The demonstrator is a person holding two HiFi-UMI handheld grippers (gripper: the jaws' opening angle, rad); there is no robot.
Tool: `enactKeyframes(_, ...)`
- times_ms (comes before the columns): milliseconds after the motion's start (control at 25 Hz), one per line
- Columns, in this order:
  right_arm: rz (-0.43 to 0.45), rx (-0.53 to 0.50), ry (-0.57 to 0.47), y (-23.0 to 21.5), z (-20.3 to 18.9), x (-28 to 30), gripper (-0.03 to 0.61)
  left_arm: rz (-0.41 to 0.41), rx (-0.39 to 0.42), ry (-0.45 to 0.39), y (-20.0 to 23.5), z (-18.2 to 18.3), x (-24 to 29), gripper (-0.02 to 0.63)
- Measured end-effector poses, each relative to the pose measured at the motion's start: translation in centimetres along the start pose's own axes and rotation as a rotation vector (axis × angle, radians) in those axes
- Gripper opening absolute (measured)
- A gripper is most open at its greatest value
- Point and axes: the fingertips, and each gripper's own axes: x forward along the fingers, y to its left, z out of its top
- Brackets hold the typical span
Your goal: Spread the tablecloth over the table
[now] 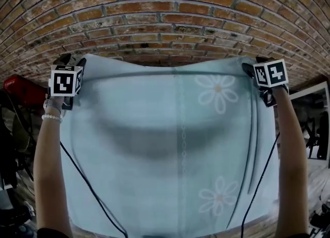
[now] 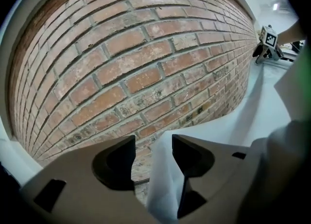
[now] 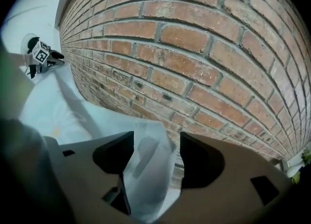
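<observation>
The pale blue tablecloth [image 1: 170, 128], printed with white daisies [image 1: 217, 92], already lies stretched across nearly the whole width between the two arms. Its far edge runs along the foot of the brick wall [image 1: 165, 15] and its near edge reaches the bottom of the head view, so the surface beneath it is hidden. The left gripper [image 2: 153, 157] is at the far left corner and the right gripper [image 3: 156, 152] at the far right corner, both pointing down toward the wall. In each gripper view the jaws stand apart: a corner of the thin cloth rises loosely between them, resting against one jaw with a clear gap on the other side, so neither is pinching it. The main laying-out looks almost done. The cloth is not lying flat, though: a broad soft shadow crosses the middle like a sag or a pocket of air, and long dark creases [image 1: 251, 128] run down the right side. What seems left is for the two corners to drop free of the jaws, the grippers to come away, and perhaps some smoothing of the creases. Whether the cloth hangs evenly over the edges of the surface cannot be judged from here.
</observation>
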Motion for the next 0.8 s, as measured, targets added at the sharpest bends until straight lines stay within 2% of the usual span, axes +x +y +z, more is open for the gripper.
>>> enactKeyframes(120, 0.010, 0.050, -0.051, -0.4, -0.1, -2.1, 0.290, 0.047, -0.075, -0.026, 1.9, -0.5, -2.2, 0.216)
enactKeyframes(200, 0.009, 0.093, -0.091, -0.5, -0.3, -3.5, 0.290, 0.089, -0.097, -0.031, 3.5, -1.3, -4.2, 0.145)
enactKeyframes(280, 0.007, 0.114, -0.114, -0.7, -0.8, -4.9, 0.290, 0.107, -0.102, -0.027, 4.4, -2.2, -5.9, 0.102)
enactKeyframes(400, 0.008, 0.160, -0.152, -0.9, -1.6, -7.1, 0.277, 0.063, -0.121, -0.017, 4.1, -3.7, -8.0, 0.074)
enactKeyframes(480, 0.017, 0.190, -0.177, -0.5, -2.3, -8.5, 0.275, 0.040, -0.111, -0.024, 3.5, -4.7, -9.7, 0.037)
enactKeyframes(560, 0.033, 0.217, -0.204, 0.2, -3.1, -10.1, 0.275, 0.017, -0.104, -0.045, 2.6, -5.3, -11.9, 0.028)
enactKeyframes(680, 0.024, 0.250, -0.214, 0.2, -5.9, -12.9, 0.275, -0.052, -0.147, -0.115, -1.0, -4.8, -15.5, 0.015)
enactKeyframes(800, 0.019, 0.258, -0.178, 0.8, -9.8, -15.3, 0.275, -0.142, -0.198, -0.191, -6.2, -3.4, -19.0, 0.015)
